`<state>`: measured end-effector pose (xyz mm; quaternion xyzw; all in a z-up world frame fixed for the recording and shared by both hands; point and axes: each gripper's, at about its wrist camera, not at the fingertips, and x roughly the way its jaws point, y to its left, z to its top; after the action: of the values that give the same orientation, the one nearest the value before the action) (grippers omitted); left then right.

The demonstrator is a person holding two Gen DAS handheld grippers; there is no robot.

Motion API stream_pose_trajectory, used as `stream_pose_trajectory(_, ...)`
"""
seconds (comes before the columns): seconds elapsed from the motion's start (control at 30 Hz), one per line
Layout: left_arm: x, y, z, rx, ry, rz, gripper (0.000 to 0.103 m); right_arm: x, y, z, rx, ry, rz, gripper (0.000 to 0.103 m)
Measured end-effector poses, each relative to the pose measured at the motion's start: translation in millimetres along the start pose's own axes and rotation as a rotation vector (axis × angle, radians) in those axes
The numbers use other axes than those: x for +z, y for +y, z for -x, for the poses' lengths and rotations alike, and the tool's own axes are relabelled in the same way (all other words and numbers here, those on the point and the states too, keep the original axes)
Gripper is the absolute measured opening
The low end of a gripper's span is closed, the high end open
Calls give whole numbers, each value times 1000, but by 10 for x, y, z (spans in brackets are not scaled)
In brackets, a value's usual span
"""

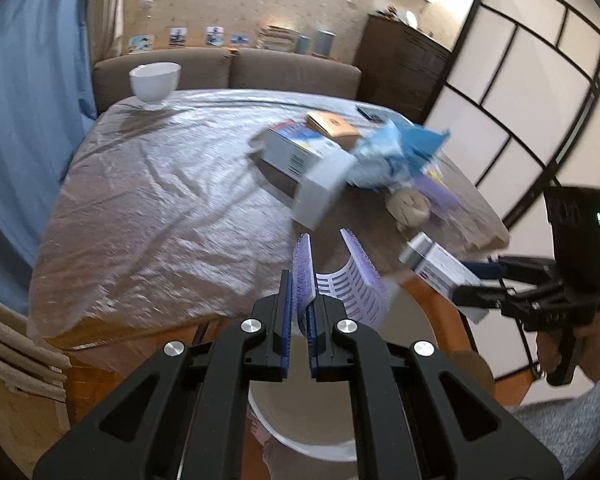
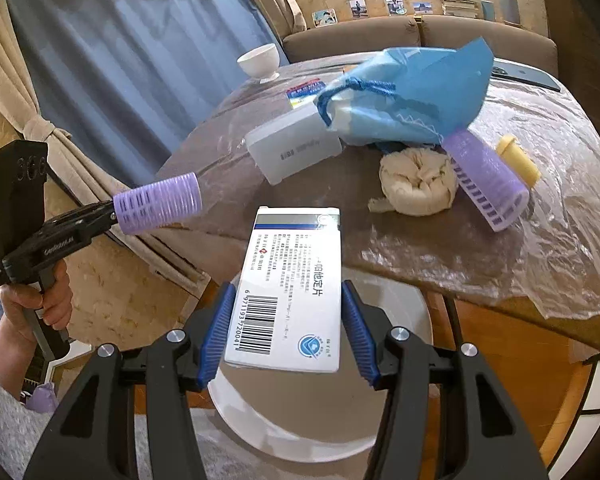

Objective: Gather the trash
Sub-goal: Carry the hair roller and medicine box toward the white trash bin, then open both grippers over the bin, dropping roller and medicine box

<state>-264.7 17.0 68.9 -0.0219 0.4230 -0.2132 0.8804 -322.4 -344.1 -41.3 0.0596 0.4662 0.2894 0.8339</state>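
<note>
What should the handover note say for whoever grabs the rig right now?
Left gripper: shut on a purple mesh hair roller, pinching its wall, held over the round white bin.
Right gripper: shut on a flat white medicine box with barcode, also above the bin.
Neither is dropped yet.
Left on the plastic-covered table: blue drawstring bag, white rectangular box, crumpled beige tissue wad, second purple roller, yellow cylinder.
</note>
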Motion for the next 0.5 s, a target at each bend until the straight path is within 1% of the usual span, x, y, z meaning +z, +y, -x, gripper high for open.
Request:
stream_pose_trajectory(0.17, -78, -134, -101, -19, 36, -17, 8, -99, -20, -22, 4, 32, -4, 53)
stream_pose_trajectory(0.5, -249, -306, -392, -9, 121, -49, 8, -264, -50, -206, -17, 90, 1, 53)
